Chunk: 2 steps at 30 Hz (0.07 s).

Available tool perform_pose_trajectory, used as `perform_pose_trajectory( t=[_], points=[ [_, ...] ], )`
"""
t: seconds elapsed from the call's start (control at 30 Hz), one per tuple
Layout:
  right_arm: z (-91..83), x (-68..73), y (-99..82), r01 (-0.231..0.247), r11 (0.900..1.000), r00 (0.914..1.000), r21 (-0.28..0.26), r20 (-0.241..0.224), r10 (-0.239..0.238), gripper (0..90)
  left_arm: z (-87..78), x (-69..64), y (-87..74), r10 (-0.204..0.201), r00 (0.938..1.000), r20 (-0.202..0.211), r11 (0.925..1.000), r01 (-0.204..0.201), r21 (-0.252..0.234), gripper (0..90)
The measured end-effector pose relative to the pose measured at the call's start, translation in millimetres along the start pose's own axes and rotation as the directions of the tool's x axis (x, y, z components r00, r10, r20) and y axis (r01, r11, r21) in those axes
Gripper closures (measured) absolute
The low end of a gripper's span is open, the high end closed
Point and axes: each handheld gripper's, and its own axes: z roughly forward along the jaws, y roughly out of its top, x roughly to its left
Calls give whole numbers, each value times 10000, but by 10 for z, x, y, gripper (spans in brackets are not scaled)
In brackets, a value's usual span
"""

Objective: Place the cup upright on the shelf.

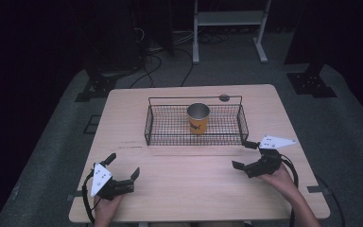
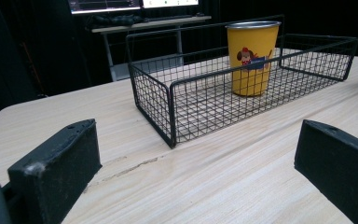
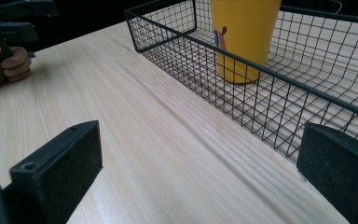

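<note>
A yellow cup point(image 1: 198, 118) stands upright inside a black wire basket point(image 1: 160, 125), a little right of the basket's middle in the high view, its metal rim open to the top. The basket sits on the far half of the pale wooden counter point(image 1: 189, 175), its long side facing the person. In the left gripper view the cup point(image 2: 251, 56) shows a small cartoon picture on its side, and the basket's near corner point(image 2: 170, 112) lies ahead of the jaws, well apart from them.

The left hand-held gripper point(image 1: 123, 166) rests near the front left part of the counter, held by the person's left hand point(image 1: 108, 204), its grey three-cornered plate facing up. Its two black jaws stand wide apart and there is nothing between them — only bare wood shows in the gap in the left gripper view.

The right hand-held gripper point(image 1: 244, 154) is at the right side of the counter, just beside the basket's near right corner, held by the right hand point(image 1: 280, 177). Its jaws are likewise spread wide and grip nothing. In the right gripper view the basket's long wire wall point(image 3: 270, 93) runs across just ahead of the right-side jaw, and the cup point(image 3: 244, 32) stands behind that wall — the jaws are outside the basket, not touching the cup. Farther off at the upper left of that view, the other hand's fingers point(image 3: 14, 65) curl around the left gripper's handle
</note>
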Motion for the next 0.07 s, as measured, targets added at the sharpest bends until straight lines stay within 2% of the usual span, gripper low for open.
perform_pose_trajectory(
  t=[0.07],
  points=[
    [-20, 11, -42, -9, 10000, 10000, 66, 33, 9, 0, 1, 0, 0, -10, 10000, -5, 10000, 10, -2, 0]
  ],
)
